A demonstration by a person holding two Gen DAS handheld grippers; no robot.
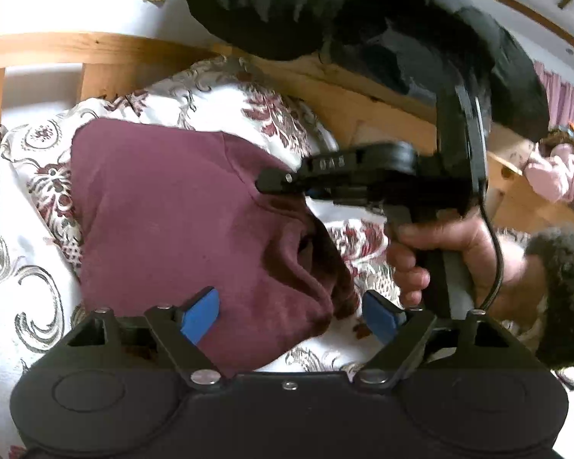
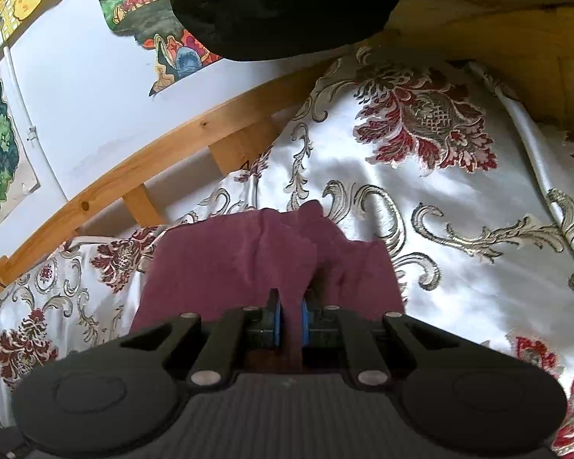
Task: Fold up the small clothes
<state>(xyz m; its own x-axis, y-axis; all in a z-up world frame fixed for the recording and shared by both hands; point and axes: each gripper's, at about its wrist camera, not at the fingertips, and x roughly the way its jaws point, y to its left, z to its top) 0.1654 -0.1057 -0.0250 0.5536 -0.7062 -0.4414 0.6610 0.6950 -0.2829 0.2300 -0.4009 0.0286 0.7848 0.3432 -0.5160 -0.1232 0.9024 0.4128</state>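
Note:
A small maroon garment (image 1: 180,222) lies on a white bedspread (image 1: 26,290) with a red and grey floral pattern. My left gripper (image 1: 291,315) is open, its blue pads on either side of the garment's near crumpled edge, not pinching it. My right gripper (image 1: 283,185), held in a bare hand, reaches in from the right and pinches the garment's far right edge. In the right wrist view the right gripper (image 2: 291,319) is shut on a raised fold of the maroon garment (image 2: 218,264), which spreads out ahead over the bedspread (image 2: 459,267).
A wooden bed rail (image 1: 114,48) runs behind the bedspread, also seen in the right wrist view (image 2: 134,168). A black coat (image 1: 344,19) hangs over the rail. Colourful drawings (image 2: 4,149) hang on the white wall. Pink clothes (image 1: 555,176) lie at the far right.

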